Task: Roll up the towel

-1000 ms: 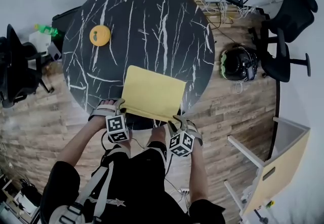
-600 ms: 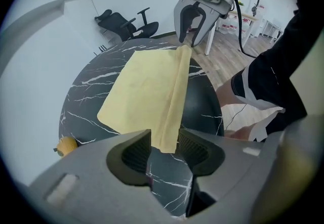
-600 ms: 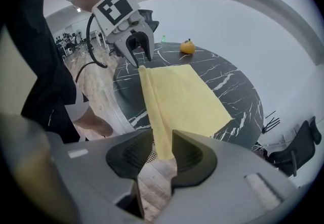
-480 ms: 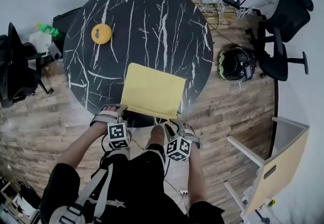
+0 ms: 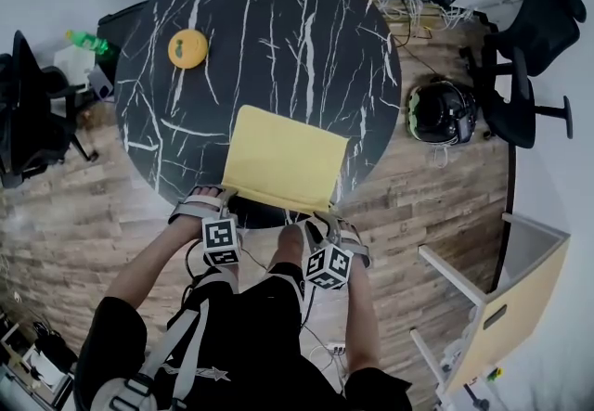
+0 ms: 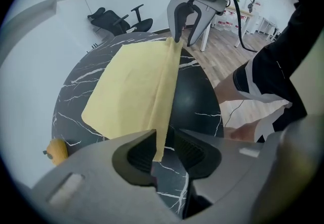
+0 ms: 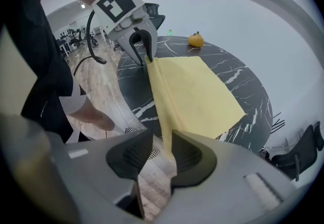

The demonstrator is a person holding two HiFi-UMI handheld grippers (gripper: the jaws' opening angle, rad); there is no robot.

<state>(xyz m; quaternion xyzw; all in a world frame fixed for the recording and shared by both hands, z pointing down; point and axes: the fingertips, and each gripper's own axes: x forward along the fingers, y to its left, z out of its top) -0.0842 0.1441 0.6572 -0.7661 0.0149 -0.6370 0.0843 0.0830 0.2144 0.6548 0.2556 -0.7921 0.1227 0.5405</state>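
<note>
Black marbled bench (image 5: 278,29), round, seen from above; the yellow towel (image 5: 288,159) lies flat at its near edge, not yet rolled. The left claw (image 6: 166,149), whose jaws have just been closing, and the right claw (image 7: 163,152) each clench a near corner, raising the hem. Step, as judged: starting the first turn. The next move likely calls for folding the hem forward evenly. An orange fruit (image 5: 187,48) sits well apart.
</note>
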